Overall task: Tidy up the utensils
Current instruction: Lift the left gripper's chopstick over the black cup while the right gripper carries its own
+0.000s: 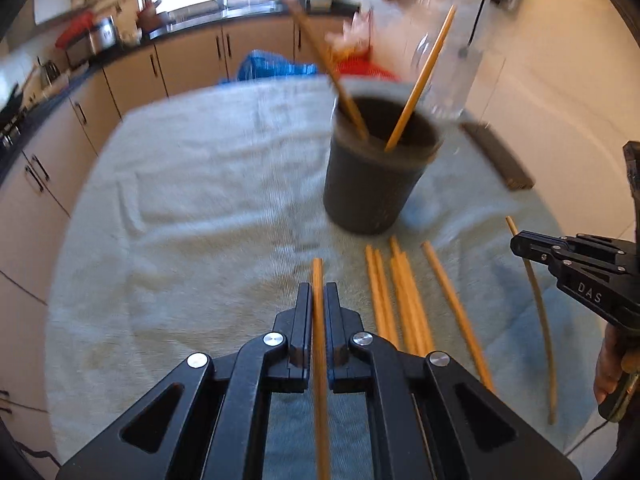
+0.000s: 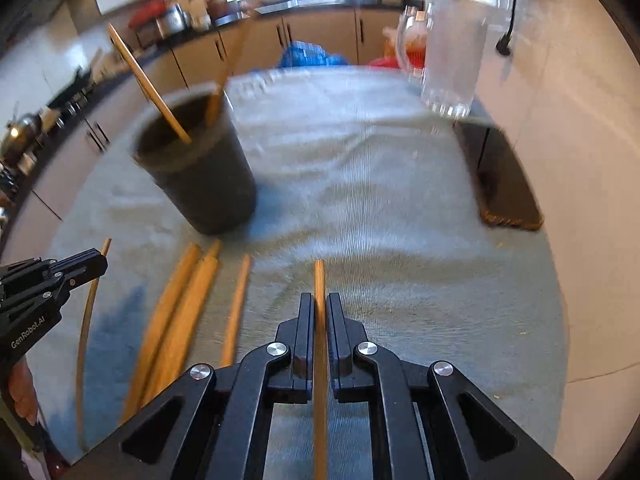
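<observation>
Each gripper is clenched on one chopstick. The left gripper (image 1: 319,300) pinches a chopstick (image 1: 317,276) running between its jaws at the lower centre of the left wrist view; the right gripper (image 2: 319,312) likewise pinches its own chopstick (image 2: 319,276) at the lower centre of the right wrist view. To do the step well, each stick should probably be carried over the dark cup (image 1: 370,176), tipped steeply so its tip clears the rim, and released only once the tip is inside, one hand at a time to avoid a clash. The cup, right of centre in the left view, holds two chopsticks (image 1: 420,80) leaning outward. Loose chopsticks (image 1: 404,304) lie on the towel (image 1: 192,184) just below the cup. A clear glass jug (image 2: 452,48), upper right in the right view, appears empty.
</observation>
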Tool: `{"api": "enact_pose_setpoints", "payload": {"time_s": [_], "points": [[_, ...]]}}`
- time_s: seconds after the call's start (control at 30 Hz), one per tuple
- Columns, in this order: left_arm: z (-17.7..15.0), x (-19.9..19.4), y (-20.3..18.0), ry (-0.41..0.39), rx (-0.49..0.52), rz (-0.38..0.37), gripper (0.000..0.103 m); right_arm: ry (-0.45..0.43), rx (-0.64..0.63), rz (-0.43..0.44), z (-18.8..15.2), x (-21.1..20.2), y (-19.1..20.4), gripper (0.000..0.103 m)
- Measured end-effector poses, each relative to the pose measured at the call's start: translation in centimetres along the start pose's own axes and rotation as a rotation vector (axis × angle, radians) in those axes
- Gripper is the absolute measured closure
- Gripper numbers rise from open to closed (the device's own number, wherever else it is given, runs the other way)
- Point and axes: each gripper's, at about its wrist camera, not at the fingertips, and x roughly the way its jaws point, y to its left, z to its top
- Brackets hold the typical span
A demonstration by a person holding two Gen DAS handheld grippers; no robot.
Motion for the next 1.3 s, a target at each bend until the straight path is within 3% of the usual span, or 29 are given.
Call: {"api": "enact_pose_setpoints", "payload": {"time_s": [0.33,0.57,0.8,1.0,1.3], "points": [[-2.4,-10.8,-0.2,-0.201,-0.003,-0.041,0.098,-0.241,-0.018,0.022,-2.7,-10.9,1.7,0.097],[-5.5,-16.5,-2.1,-0.334,0.050,-0.016,0.098,-0.344,-0.046,0.014,-5.0,-15.3,2.5,0.097],[-6.6,-19.6,-3.1,-0.409,0.059,-0.037,0.098,-0.403,-0.067,0.010,-6.2,-18.0,3.0,0.097],[-4.8,-20.5,-3.0,-0.451,0.037,-0.052,0.098,-0.473,-0.071,0.001,-5.4,-19.9,3.2,0.097],[1.1,-19.5,-2.4,-0.492,0.031,-0.039,0.098,-0.553,-0.097,-0.014,-0.4,-21.1,4.5,0.096]]}}
